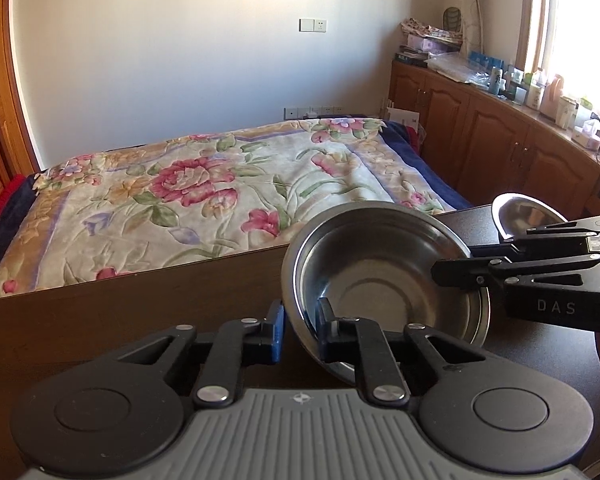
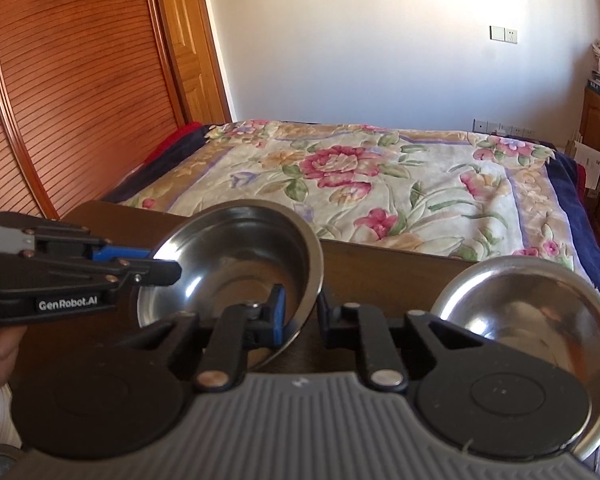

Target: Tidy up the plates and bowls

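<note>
Dark wood table [image 2: 380, 268] w/ second steel bowl [image 2: 532, 308] on it.

The bowl [image 1: 384, 276] is polished metal, mirror-glossy inside, as is the second bowl [image 2: 528, 312]. The desk [image 1: 140, 320] is smooth dark wood. Both tongs are matt black plastic with blue pads [image 1: 277, 332]. The bed's blanket [image 1: 204, 200] is soft embossed floral cloth.

Both my grippers are black linkage arms on a ribbed grey body, silver pivot screws, blue pads on the fingertips [image 1: 277, 330]. Left gripper [image 2: 156, 266] says GenRobot.AI in white (right gripper [image 1: 446, 274] reads DAS).
</note>
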A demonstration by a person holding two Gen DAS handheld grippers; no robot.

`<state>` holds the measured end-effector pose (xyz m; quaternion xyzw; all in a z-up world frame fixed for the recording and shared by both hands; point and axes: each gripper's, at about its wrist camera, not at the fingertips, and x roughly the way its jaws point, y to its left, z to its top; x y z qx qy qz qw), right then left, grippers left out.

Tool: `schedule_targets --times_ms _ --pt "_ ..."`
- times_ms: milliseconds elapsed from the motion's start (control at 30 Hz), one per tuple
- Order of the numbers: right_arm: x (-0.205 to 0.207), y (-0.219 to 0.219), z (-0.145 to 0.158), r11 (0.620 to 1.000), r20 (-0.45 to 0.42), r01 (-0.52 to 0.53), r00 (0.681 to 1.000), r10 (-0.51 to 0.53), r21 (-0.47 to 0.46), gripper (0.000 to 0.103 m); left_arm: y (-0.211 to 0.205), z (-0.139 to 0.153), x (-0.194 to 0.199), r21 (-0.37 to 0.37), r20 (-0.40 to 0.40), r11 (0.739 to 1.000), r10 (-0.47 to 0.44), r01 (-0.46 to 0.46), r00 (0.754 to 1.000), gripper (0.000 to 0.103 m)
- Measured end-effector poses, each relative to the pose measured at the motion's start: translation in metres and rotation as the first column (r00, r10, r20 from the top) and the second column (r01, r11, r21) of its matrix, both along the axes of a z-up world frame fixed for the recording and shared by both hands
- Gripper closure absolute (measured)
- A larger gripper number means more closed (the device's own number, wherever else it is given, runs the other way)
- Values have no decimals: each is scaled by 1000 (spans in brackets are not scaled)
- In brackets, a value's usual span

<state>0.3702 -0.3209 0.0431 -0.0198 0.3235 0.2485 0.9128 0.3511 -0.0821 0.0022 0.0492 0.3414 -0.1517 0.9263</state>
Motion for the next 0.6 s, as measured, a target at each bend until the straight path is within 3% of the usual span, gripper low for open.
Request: schedule_targets --times_ms 167,600 --pt "-5 -6 4 999 5 27 1000 -27 18 91 2 10 -9 -15 22 1000 -8 9 1000 90" --pt "-31 -13 30 998 68 50 996 -52 31 92 1 37 -42 -18 92 999 -36 38 995 92"
